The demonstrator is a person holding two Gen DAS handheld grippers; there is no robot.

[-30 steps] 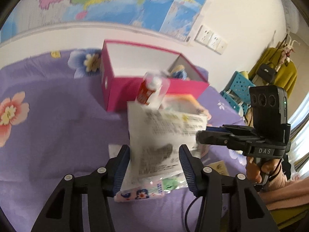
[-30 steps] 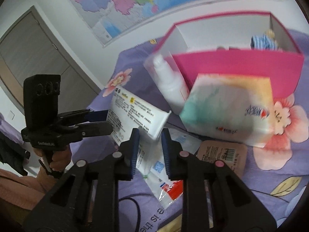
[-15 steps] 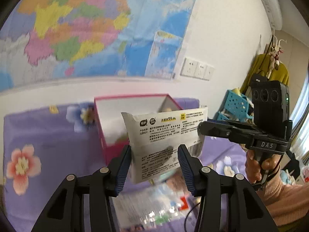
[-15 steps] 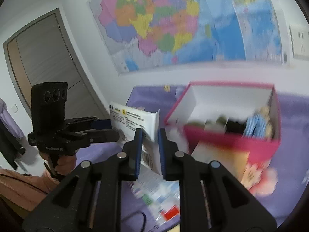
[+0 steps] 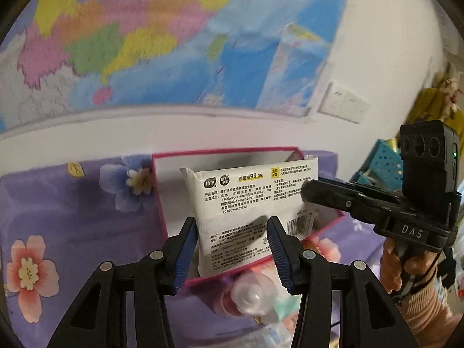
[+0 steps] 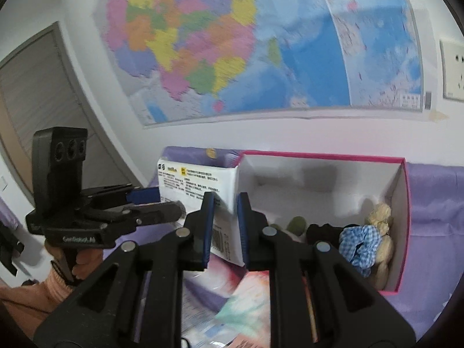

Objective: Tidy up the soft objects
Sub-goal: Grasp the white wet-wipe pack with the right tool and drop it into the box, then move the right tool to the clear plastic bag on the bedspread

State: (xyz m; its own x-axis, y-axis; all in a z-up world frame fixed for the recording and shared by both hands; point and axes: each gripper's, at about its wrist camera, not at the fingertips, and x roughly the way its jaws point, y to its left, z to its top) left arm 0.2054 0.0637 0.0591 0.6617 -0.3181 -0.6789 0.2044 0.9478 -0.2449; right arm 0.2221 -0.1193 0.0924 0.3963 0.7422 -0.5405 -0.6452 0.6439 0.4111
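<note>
- You hold one white wet-wipes pack (image 5: pixel 249 203) with both grippers, in the air in front of the pink box (image 6: pixel 404 223) and near its open top; it is not yet inside.
- Your left gripper (image 5: pixel 232 253) clamps the lower part of the pack across its width, with the blue ribbed pads against the two sides.
- Your right gripper (image 6: pixel 225 226) pinches the pack's end edge, and its jaws stand narrow on the thin seam.
- Already in the box you can see a blue checked fabric piece (image 6: pixel 359 246), a pale yellowish fluffy thing (image 6: pixel 380 232) and some dark soft items (image 6: pixel 320 230). So I judge that part of the sorting is done.
- Still outside, on the purple flowered sheet (image 5: pixel 72 217), lie a clear-capped bottle (image 5: pixel 249 297) and a pastel tissue pack (image 6: pixel 246 304), with other packets that are too blurred to name. I think the task is around the middle.
- The wipes pack is a flat plastic pouch, smooth and a little glossy, printed with small black text and a barcode, with crimped ends. It bends lightly between your two grips.
- The box is stiff card, pink outside and white inside, rectangular with straight walls.
- The sheet looks like soft woven cloth and lies slightly wrinkled.
</note>
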